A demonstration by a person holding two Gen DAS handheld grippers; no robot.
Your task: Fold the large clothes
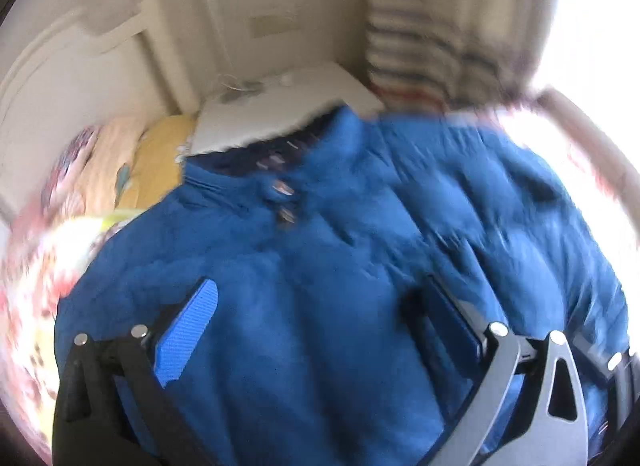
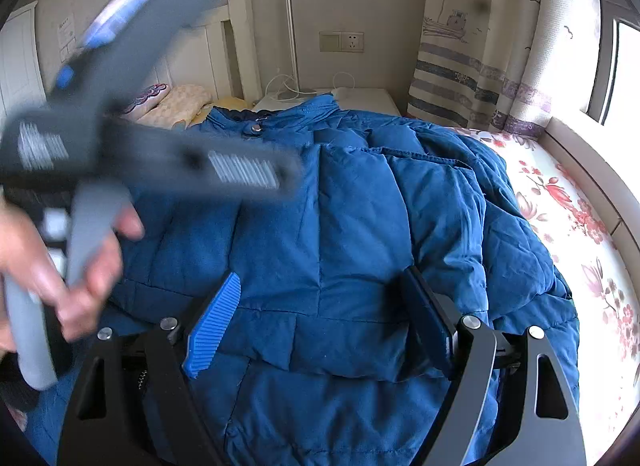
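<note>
On the bed, a blue padded jacket [image 2: 352,234] lies spread front-up, its collar at 12 o'clock by the white nightstand [image 2: 360,99] and its hem toward the cameras. At 9 o'clock in the right wrist view, a hand [image 2: 60,266] grips the blurred left gripper [image 1: 320,326] above the jacket's left side; its 2 jaws stand wide apart with nothing between them. At 6 o'clock the right gripper [image 2: 324,322] hovers over the lower front, jaws spread wide, pads clear of the cloth. Pillows [image 2: 180,105] sit at 10 o'clock. From 2 to 4 o'clock a strip of floral sheet [image 2: 580,225] lies bare beside the jacket, bounded by the window ledge [image 2: 608,169].
</note>
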